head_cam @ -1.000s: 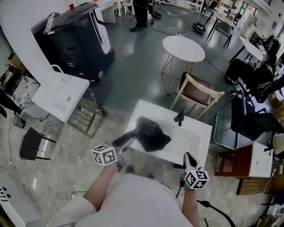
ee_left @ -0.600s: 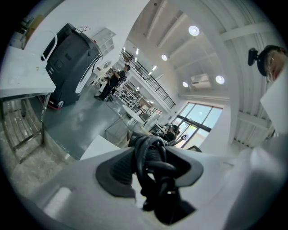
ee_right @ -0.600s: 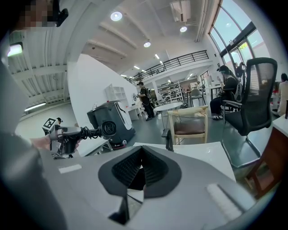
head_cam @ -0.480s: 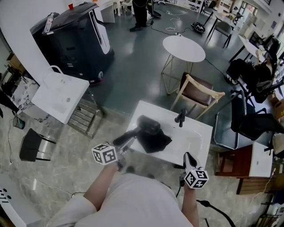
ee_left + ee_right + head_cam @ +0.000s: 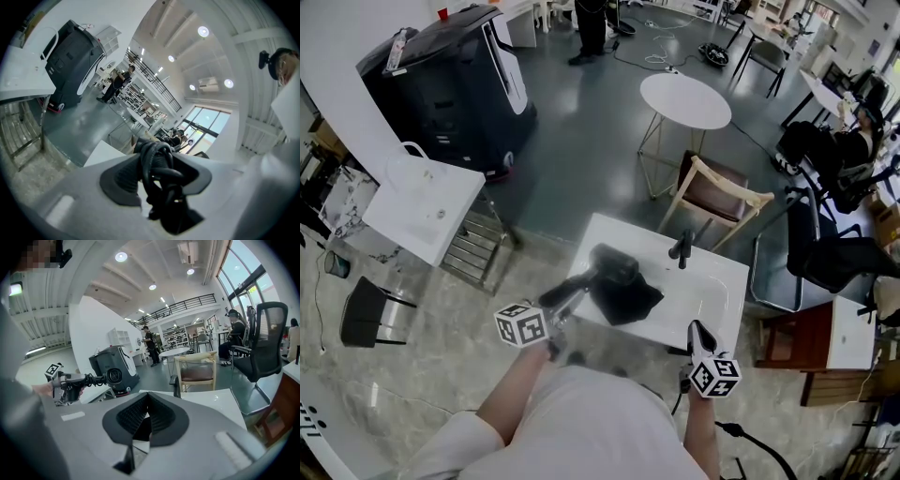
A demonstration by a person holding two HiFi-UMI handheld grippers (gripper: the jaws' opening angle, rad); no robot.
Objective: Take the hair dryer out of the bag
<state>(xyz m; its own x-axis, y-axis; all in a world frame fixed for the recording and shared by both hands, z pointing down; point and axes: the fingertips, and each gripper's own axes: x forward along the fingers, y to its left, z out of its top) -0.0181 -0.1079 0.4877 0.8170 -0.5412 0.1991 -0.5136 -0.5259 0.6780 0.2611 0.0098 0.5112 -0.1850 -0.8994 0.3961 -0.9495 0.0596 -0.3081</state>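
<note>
While the left gripper [image 5: 561, 307] points almost level toward the white table [image 5: 717, 281], its jaws are clamped fairly wide on the hair dryer [image 5: 592, 274]. They grip it at the handle, where the black cord [image 5: 158, 171] is wound in loops that fill the gap between the pads. The dryer's body reaches out past the jaw tips, and the right gripper view shows it lifted in the air with its round mouth facing that camera. The black bag [image 5: 630, 300] lies slumped on the table just beyond and below the left gripper's tips, ahead and to the left of the right gripper [image 5: 699, 331]. The right gripper hangs at the table's near edge, well apart from the left one. Its pads meet at the tips with nothing between them.
</note>
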